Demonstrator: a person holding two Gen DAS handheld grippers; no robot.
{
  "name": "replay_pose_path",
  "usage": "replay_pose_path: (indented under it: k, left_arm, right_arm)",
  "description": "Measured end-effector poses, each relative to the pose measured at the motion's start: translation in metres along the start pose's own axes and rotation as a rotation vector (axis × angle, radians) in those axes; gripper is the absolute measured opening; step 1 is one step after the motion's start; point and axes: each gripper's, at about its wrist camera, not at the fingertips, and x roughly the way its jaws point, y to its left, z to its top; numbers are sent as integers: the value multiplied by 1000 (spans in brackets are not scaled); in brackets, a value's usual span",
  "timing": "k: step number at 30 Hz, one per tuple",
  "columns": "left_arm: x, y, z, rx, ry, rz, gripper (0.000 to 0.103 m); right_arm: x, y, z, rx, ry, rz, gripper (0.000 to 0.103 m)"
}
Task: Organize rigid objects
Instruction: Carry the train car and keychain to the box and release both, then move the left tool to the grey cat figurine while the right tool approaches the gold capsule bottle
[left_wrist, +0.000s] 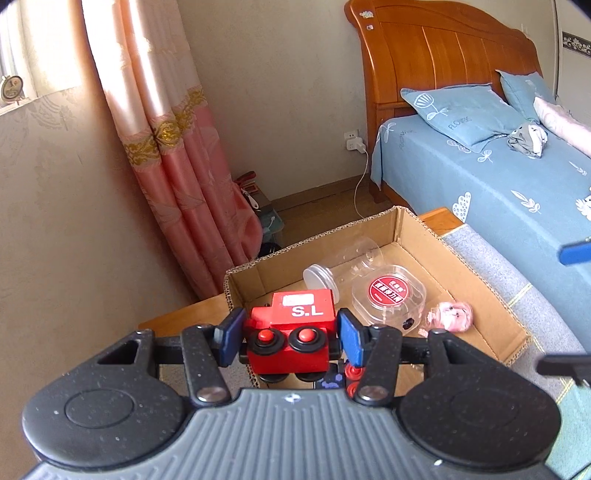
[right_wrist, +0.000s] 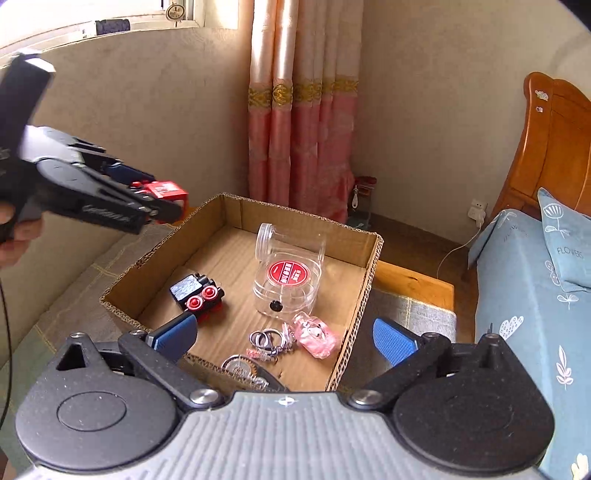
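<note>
Left gripper (left_wrist: 290, 334) clamps a red wooden toy train block (left_wrist: 291, 330), held above the open brown cardboard box (right_wrist: 354, 236) at its nine o'clock rim; right gripper (right_wrist: 284, 338) gapes empty at six o'clock; inside, a clear plastic jar (right_wrist: 290, 275) at centre; a black toy train block (right_wrist: 195, 291) toward eight o'clock.

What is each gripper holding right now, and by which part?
The left gripper holds the red toy train car, its pads pressing the car's two sides. The right gripper is open over the cardboard box and holds nothing.
</note>
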Motion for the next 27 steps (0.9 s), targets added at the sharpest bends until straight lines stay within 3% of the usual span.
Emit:
replay_pose_path:
  k: [8, 10, 11, 12, 27]
  left_arm:
    - [42, 4, 20, -30, 44, 23, 53]
    - [46, 4, 24, -48, 19, 65, 62]
    - [47, 4, 25, -49, 17, 80, 80]
    - [46, 5, 26, -57, 7, 93, 90]
    - [-18, 1, -21, -77, -26, 81, 100]
  right_arm:
    - [-24, 3, -34, 62, 5, -1, 103]
    - [-26, 4, -37, 59, 8, -17, 103]
    - [-27, 5, -39, 55, 14, -20, 103]
    - [-28, 5, -40, 55, 16, -24, 103]
    - [-39, 25, -53, 65, 13, 14, 103]
